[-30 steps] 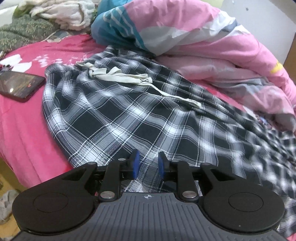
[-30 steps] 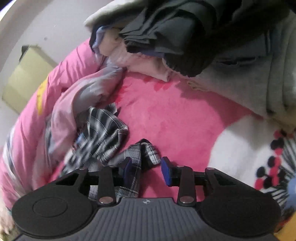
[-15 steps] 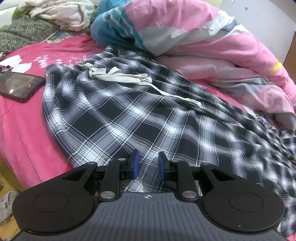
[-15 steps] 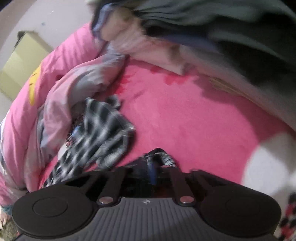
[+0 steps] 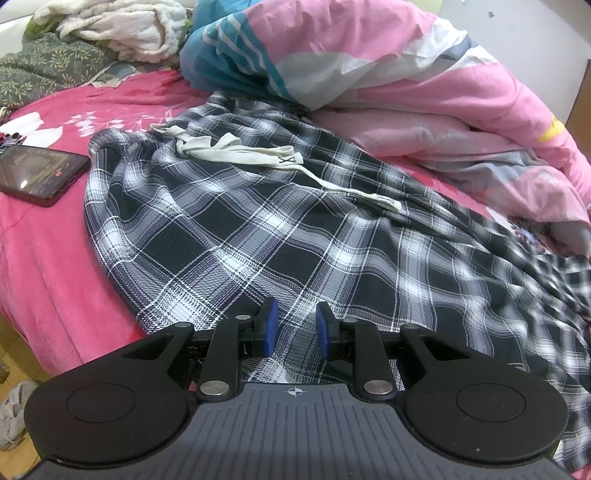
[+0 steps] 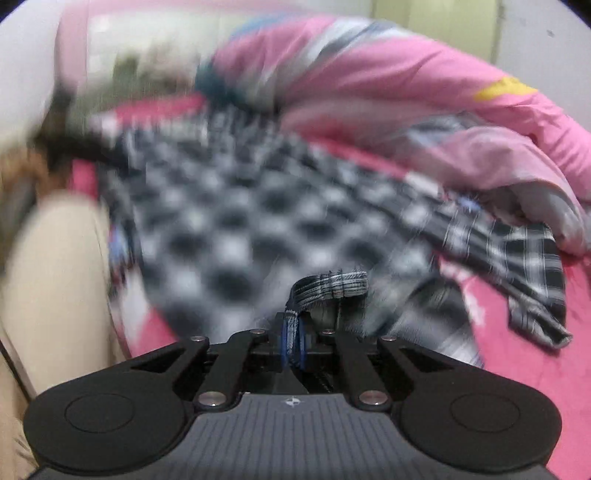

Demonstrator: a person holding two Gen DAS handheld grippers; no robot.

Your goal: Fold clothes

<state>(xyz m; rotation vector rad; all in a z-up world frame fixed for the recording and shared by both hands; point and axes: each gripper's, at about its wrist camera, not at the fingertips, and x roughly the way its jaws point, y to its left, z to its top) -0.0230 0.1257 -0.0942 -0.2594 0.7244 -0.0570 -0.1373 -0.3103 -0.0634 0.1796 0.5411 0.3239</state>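
Plaid trousers (image 5: pixel 280 229), black, grey and white, lie spread across the pink bedsheet (image 5: pixel 44 266), waistband toward the far left with a cream drawstring (image 5: pixel 236 151) trailing loosely over the cloth. The left gripper (image 5: pixel 293 334) sits low at the near edge of the garment, its blue-padded fingers (image 5: pixel 269 328) spread apart with plaid fabric showing in the gap between them; whether the pads touch the cloth cannot be told. The right gripper (image 6: pixel 293 341) has its pads pressed together on a bunched hem of the same plaid trousers (image 6: pixel 332 286), which rises in a small fold just above the fingertips. The rest of the right wrist view is badly blurred, though more plaid cloth stretches away behind the pinched hem and off to the right.

Beyond the trousers, a pink, white and teal duvet (image 5: pixel 388 66) is heaped along the far side. A dark phone (image 5: pixel 37 173) lies on the sheet just left of the waistband, its screen text too small to read. A white towel (image 5: pixel 122 29) is heaped at the far left corner.
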